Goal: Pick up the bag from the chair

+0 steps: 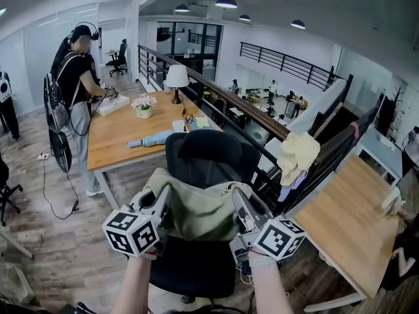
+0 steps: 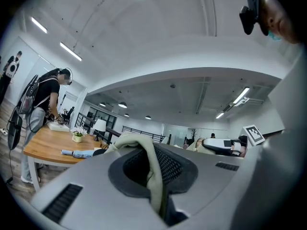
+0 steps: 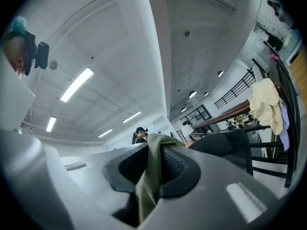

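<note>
An olive-green cloth bag (image 1: 196,209) hangs above the seat of a black office chair (image 1: 209,156), held up at both top edges. My left gripper (image 1: 162,198) is shut on the bag's left strap (image 2: 151,174), which runs between its pads. My right gripper (image 1: 237,200) is shut on the right strap (image 3: 152,176), a green fold pinched in its jaws. Both grippers tilt upward, so their own views show mostly ceiling. The chair's seat (image 1: 196,270) shows dark below the bag.
A wooden table (image 1: 124,136) with a lamp (image 1: 177,80), flowers and a folded umbrella stands behind the chair; a person (image 1: 78,77) works at its far side. A railing (image 1: 262,123) runs right of the chair. Another wooden table (image 1: 347,227) lies at the right.
</note>
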`<control>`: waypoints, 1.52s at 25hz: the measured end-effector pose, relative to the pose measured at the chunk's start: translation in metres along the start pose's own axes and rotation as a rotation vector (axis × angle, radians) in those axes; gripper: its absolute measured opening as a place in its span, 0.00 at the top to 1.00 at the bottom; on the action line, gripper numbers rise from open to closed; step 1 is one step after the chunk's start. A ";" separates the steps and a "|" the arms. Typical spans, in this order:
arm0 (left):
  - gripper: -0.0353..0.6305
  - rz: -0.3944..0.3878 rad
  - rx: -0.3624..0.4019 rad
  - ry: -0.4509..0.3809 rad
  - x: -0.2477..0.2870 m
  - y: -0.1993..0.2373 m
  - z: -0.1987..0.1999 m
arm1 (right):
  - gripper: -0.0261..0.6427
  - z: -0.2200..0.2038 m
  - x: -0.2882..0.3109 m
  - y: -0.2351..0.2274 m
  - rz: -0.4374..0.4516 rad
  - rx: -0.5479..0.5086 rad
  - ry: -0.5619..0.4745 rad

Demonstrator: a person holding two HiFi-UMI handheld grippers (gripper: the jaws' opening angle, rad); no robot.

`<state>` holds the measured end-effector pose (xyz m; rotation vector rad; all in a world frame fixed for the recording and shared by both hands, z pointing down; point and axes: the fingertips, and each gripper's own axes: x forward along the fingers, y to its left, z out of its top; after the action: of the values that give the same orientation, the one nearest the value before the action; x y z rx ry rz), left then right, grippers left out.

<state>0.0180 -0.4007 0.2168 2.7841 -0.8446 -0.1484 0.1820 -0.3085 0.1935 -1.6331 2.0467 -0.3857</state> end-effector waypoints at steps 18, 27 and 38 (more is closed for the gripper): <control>0.93 -0.010 0.045 -0.067 -0.009 -0.018 0.040 | 0.86 0.034 -0.001 0.028 0.023 -0.073 -0.051; 0.93 -0.007 0.056 -0.093 -0.019 -0.029 0.045 | 0.86 0.039 -0.010 0.038 0.038 -0.102 -0.061; 0.93 -0.001 0.059 -0.112 -0.031 -0.033 0.052 | 0.86 0.040 -0.013 0.052 0.051 -0.120 -0.065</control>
<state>0.0012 -0.3666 0.1594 2.8535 -0.8879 -0.2868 0.1626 -0.2802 0.1357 -1.6366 2.0940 -0.1924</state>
